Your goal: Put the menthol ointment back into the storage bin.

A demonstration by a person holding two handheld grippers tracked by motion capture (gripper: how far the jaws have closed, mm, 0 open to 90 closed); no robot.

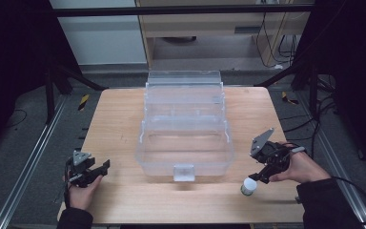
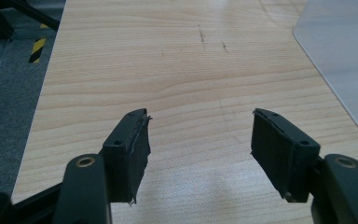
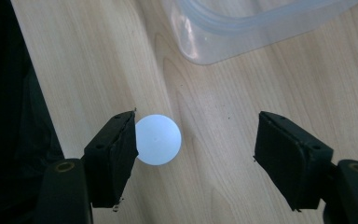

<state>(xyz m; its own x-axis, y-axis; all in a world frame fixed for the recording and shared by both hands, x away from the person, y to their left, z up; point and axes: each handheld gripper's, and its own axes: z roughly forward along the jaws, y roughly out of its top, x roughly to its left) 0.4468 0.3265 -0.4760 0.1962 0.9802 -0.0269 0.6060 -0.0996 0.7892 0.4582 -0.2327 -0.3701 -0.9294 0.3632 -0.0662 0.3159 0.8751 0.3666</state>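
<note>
Where grain runs pale, round white-capped bottle (image 3: 158, 139) touches spread right gripper (image 3: 196, 140).

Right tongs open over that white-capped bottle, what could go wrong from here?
1. The bottle sits against one pad, not centred between the right tongs; closing now may push or tip it rather than pinch it.
2. It stands near the table front edge, so a knock could send it off.
3. The clear box is close by; a wide swing could hit its wall.
</note>
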